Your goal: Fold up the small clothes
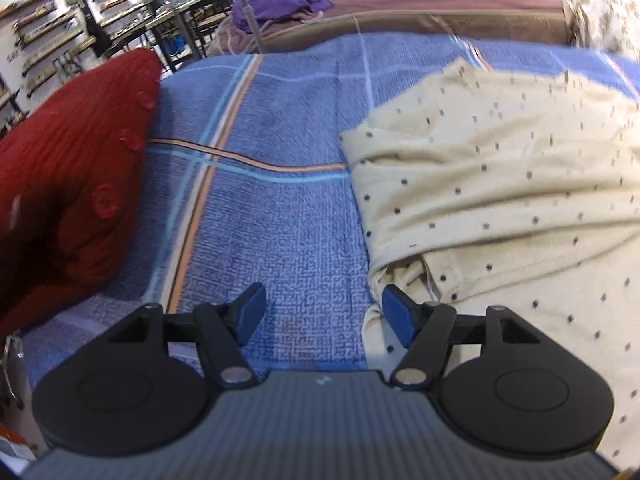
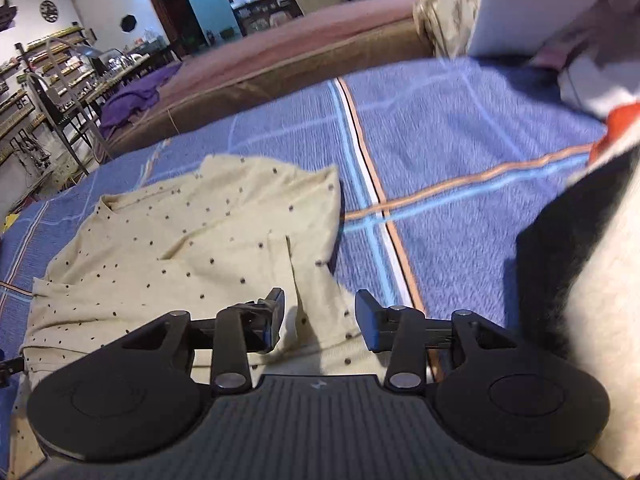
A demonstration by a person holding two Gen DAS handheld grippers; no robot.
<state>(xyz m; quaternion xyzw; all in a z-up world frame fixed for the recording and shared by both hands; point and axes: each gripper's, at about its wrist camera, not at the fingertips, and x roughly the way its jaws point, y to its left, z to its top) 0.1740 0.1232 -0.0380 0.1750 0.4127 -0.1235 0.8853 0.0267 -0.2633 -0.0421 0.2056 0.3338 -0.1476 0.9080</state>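
Note:
A cream garment with small dark dots [image 1: 500, 184] lies partly folded on a blue checked bedspread [image 1: 280, 220]. In the left wrist view it fills the right half, and my left gripper [image 1: 322, 312] hovers open at its left edge, with its right pad at the cloth's rim and nothing between the fingers. In the right wrist view the same garment [image 2: 192, 248] spreads over the left and centre. My right gripper [image 2: 320, 320] stands open above its near right part. Cloth shows under the gap, and the pads do not press on it.
A red cushion with buttons [image 1: 68, 200] lies left of the left gripper. A black-and-white fluffy thing [image 2: 580, 280] and an orange patch [image 2: 616, 128] sit right of the right gripper. A brown bed [image 2: 280, 64] with purple cloth [image 1: 280, 4] stands behind.

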